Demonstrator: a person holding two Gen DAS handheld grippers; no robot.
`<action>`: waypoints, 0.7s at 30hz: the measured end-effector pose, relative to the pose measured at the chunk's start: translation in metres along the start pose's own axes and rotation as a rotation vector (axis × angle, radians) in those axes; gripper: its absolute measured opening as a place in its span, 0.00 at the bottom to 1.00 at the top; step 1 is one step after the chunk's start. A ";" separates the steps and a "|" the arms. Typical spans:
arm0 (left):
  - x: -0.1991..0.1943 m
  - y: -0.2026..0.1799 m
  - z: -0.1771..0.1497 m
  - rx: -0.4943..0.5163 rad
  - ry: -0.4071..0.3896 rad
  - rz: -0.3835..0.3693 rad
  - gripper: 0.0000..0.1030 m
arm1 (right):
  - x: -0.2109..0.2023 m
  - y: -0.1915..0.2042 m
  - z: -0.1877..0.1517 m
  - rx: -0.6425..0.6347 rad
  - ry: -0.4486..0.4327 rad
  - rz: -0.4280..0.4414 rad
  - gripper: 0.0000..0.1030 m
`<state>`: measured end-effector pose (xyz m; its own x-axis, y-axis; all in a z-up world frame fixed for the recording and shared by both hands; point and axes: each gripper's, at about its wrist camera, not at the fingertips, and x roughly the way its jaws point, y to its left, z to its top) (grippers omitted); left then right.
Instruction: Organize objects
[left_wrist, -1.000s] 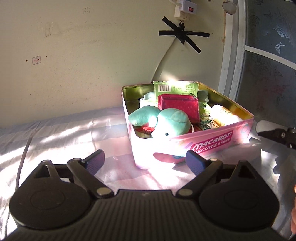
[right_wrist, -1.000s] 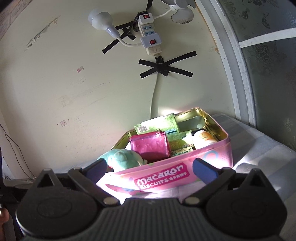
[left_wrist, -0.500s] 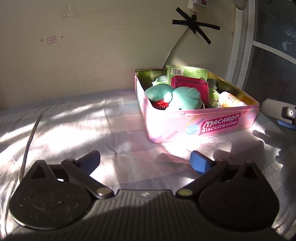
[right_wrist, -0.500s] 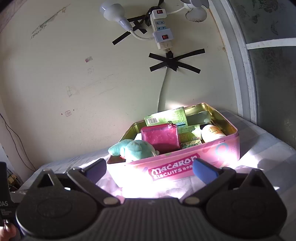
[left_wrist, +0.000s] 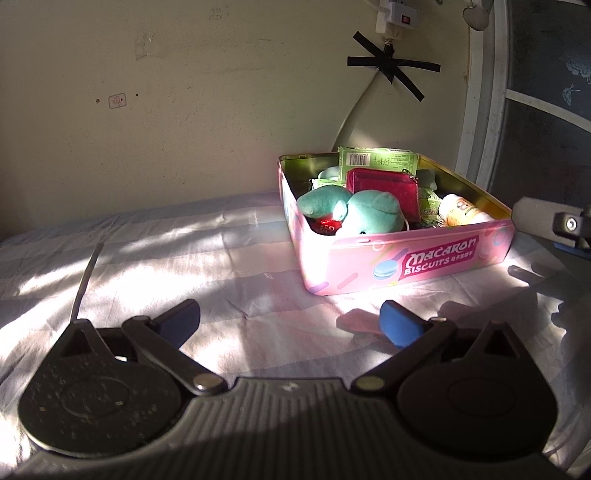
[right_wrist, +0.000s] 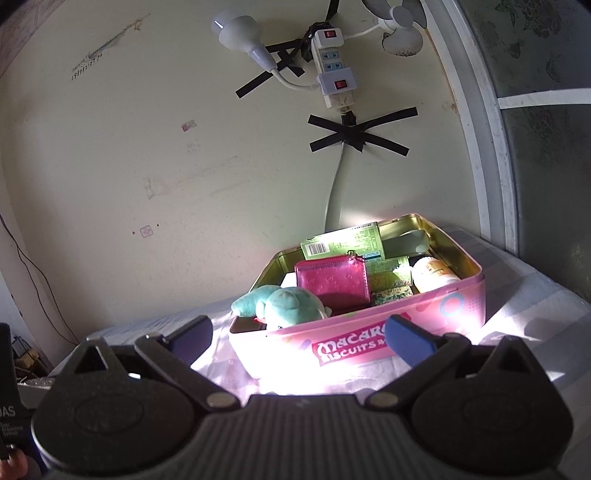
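A pink "Macaron Biscuits" tin (left_wrist: 424, 262) (right_wrist: 458, 306) stands on the light bedsheet by the wall. Inside it lie a teal plush toy (left_wrist: 354, 216) (right_wrist: 284, 304), a magenta wallet (left_wrist: 382, 184) (right_wrist: 332, 280), a green carton (left_wrist: 376, 159) (right_wrist: 341, 242) and a small bottle (left_wrist: 461, 212) (right_wrist: 432, 273). My left gripper (left_wrist: 290, 323) is open over bare sheet, well short of the tin and to its left. My right gripper (right_wrist: 299, 338) is open too, just in front of the tin's near wall, with nothing between its fingers. Part of the right tool (left_wrist: 554, 221) shows at the left view's right edge.
The sheet (left_wrist: 166, 258) spreads wide to the left of the tin. A wall (right_wrist: 147, 147) rises right behind it, with a taped power strip (right_wrist: 332, 70) and cable. A window frame (right_wrist: 491, 147) stands at the right. A hand (right_wrist: 13, 461) shows at the lower left corner.
Both grippers have drawn back from the tin, which looks smaller and farther in each view. In the left wrist view the tin has shifted to the right. Nothing was picked up.
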<state>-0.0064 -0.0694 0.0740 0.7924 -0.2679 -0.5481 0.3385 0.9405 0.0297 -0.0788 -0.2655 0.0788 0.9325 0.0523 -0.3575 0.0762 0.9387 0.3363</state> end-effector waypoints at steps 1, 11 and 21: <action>-0.001 -0.001 0.000 0.000 -0.001 -0.007 1.00 | 0.000 -0.001 0.000 0.005 0.000 -0.002 1.00; -0.002 -0.008 -0.003 0.023 0.013 0.002 1.00 | 0.004 -0.015 -0.005 0.057 0.010 -0.011 1.00; 0.008 -0.022 -0.006 0.054 0.068 0.040 1.00 | 0.011 -0.028 -0.010 0.091 0.032 -0.004 1.00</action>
<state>-0.0109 -0.0904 0.0637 0.7700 -0.2141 -0.6011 0.3360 0.9369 0.0967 -0.0744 -0.2880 0.0568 0.9203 0.0613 -0.3863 0.1127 0.9041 0.4121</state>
